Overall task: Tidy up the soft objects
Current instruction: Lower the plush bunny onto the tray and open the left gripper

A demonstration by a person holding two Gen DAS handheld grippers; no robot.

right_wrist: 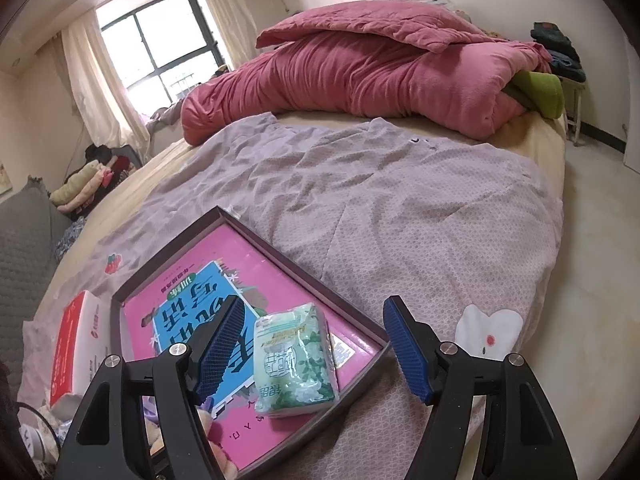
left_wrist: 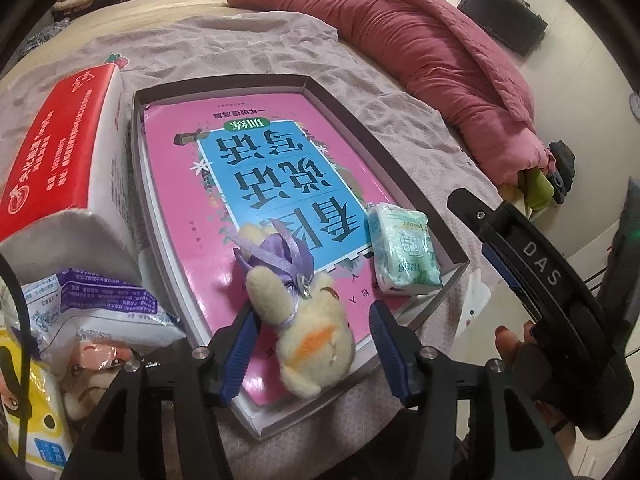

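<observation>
A cream plush rabbit (left_wrist: 316, 344) with a purple ribbon lies on a pink book (left_wrist: 180, 184) inside a shallow dark-rimmed box (left_wrist: 224, 82). My left gripper (left_wrist: 314, 344) straddles the rabbit with its jaws open; the right pad (left_wrist: 386, 344) stands clear of the plush. A small green tissue pack (left_wrist: 404, 256) lies at the box's near right corner. In the right wrist view that tissue pack (right_wrist: 296, 364) rests in the box (right_wrist: 320, 280), and my right gripper (right_wrist: 316, 348) hangs open above it, with neither pad touching it.
A red and white tissue box (left_wrist: 68, 140) stands against the box's left side. White and yellow soft packs (left_wrist: 92, 304) are heaped at the near left. A rolled pink quilt (right_wrist: 360, 72) lies across the far bed. A wrinkled lilac sheet (right_wrist: 400, 208) covers the mattress.
</observation>
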